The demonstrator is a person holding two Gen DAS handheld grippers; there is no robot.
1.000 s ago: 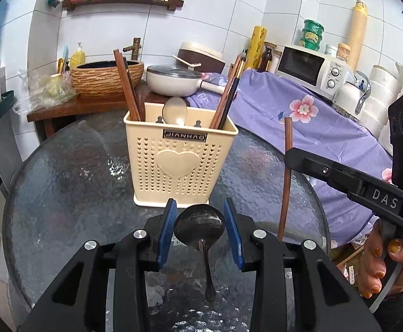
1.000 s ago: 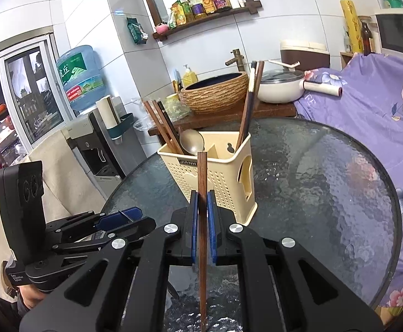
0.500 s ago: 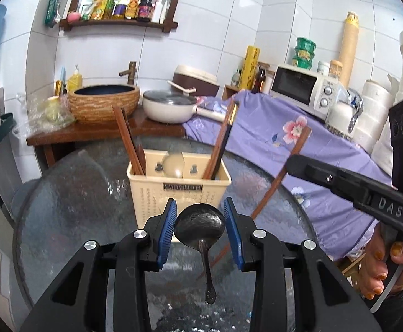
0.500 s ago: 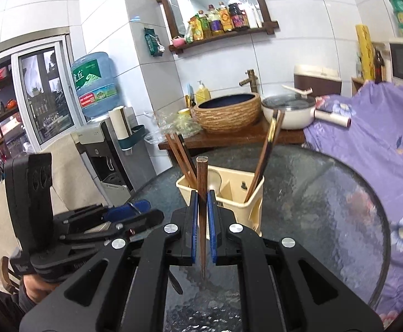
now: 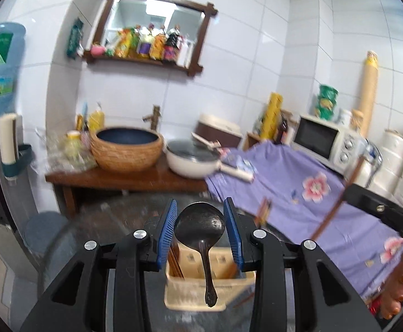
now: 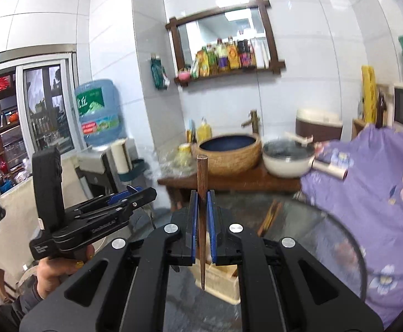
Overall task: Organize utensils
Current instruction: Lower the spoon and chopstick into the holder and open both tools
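Observation:
My left gripper [image 5: 200,227] is shut on a dark metal spoon [image 5: 201,228], gripped by the bowl with the handle hanging down over the cream utensil caddy [image 5: 195,290]. The caddy holds several chopsticks. My right gripper [image 6: 200,215] is shut on a brown wooden chopstick [image 6: 202,210], held upright with its thin tip pointing down above the caddy [image 6: 223,279]. The right gripper also shows at the right of the left wrist view [image 5: 348,191], and the left gripper shows at the left of the right wrist view [image 6: 135,196].
The caddy stands on a round glass table [image 6: 326,243]. Behind are a wooden counter with a woven basin [image 5: 126,149] and a white pan [image 5: 193,160], a purple flowered cloth [image 5: 298,193], a microwave [image 5: 326,141] and a water bottle [image 6: 99,110].
Both grippers have risen and tilted up, so the caddy has dropped low in both views. The spoon and the chopstick now hang above the caddy.

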